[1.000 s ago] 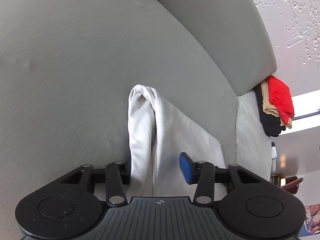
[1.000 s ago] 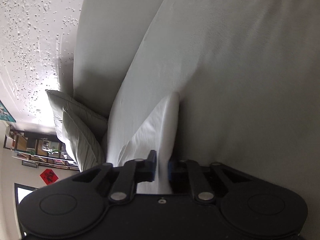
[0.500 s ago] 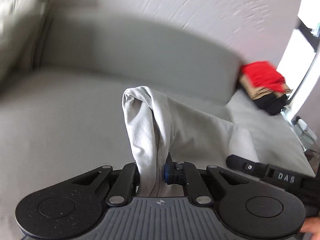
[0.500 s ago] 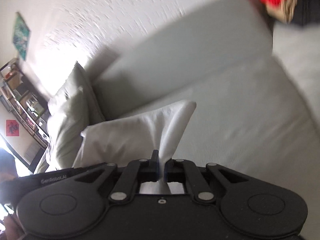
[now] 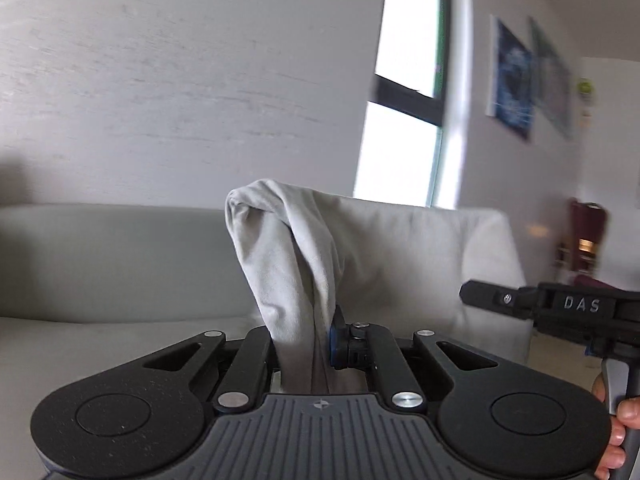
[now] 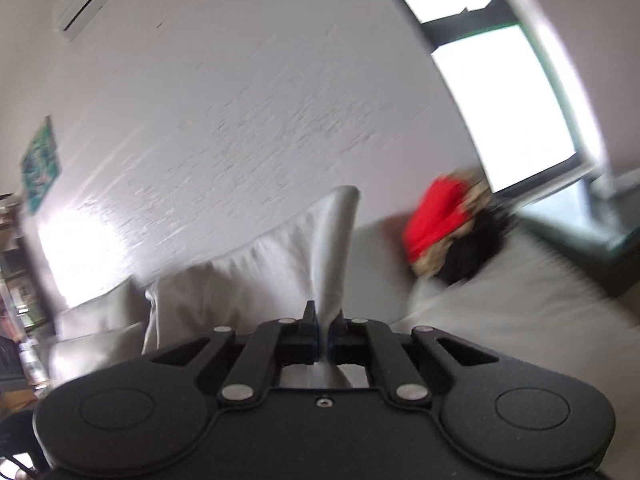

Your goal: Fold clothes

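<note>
Both claws, left [image 5: 304, 344] and right [image 6: 323, 338], pinched the grey cloth [image 5: 296, 264] stretched between them above the sofa [image 5: 100, 264]; thin bites like that could slip loose in a fast swing.

The left wrist camera is sitting just behind the left gripper [image 5: 308, 344], looking nearly level along the jaws over the sofa [image 5: 112, 264] towards the wall [image 5: 180, 80] and window [image 5: 404, 120]. The cloth [image 5: 288, 264] is filling the near centre, very close to the lens. The right gripper [image 5: 472, 292] is entering at this view's right edge. The right wrist camera is sitting behind the right gripper [image 6: 324, 332], also facing almost level, tilted, towards the same wall [image 6: 240, 120] and window [image 6: 500, 112], with a pile of clothes [image 6: 444, 228] at the sofa's [image 6: 520, 312] far right end. Both views are sharing cloth [image 6: 280, 276], sofa back, wall and window.
</note>
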{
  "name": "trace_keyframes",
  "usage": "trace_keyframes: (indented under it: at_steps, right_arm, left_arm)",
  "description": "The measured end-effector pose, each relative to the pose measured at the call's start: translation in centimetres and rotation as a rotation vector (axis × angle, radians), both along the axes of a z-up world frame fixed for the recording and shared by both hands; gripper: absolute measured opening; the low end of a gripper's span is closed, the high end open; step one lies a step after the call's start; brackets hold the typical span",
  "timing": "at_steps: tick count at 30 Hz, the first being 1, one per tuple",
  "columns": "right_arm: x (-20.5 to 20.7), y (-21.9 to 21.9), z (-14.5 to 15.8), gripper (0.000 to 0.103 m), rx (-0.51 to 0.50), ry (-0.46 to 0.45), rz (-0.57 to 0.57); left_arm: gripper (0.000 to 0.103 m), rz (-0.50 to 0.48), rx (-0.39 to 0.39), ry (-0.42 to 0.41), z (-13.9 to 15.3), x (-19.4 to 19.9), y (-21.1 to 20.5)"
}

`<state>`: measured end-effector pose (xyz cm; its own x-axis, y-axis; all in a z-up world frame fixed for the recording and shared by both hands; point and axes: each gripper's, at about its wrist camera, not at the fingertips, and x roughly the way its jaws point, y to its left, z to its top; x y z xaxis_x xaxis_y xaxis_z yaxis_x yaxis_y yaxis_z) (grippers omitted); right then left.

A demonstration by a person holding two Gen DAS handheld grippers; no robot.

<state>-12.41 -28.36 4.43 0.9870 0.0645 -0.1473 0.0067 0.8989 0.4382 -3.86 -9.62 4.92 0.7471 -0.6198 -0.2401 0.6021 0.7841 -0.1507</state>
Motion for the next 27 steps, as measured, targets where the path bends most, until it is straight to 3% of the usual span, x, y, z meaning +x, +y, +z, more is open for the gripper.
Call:
trace_keyframes:
  at_steps: [5, 13, 23, 25, 27]
  right_arm:
    - [-0.4, -6.2, -1.4, 0.004, -0.003, 0.068, -0.126]
    - [5.1, -14.2, -4.6, 0.004, 0.06, 0.121, -0.212]
    - [12.9, -19.2, -10.3, 0.004, 0.086, 0.248, -0.262]
    - [14.1, -20.1, -11.6, 0.005, 0.11, 0.288, -0.28]
    - [14.8, -21.1, -12.7, 0.012, 0.139, 0.342, -0.313]
  left_arm:
    - [0.007, -0.102, 0.043, 0.07, -2.5, 1.7, -7.4]
    - [0.008, -0.097, 0.102, 0.161, -5.0, 7.4, -16.1]
    - [0.013, -0.085, 0.252, 0.204, -9.8, 13.9, -20.1]
    - [0.023, -0.054, 0.29, 0.244, -11.1, 15.8, -20.8]
    - [0.023, 0.022, 0.32, 0.272, -12.1, 17.3, -20.5]
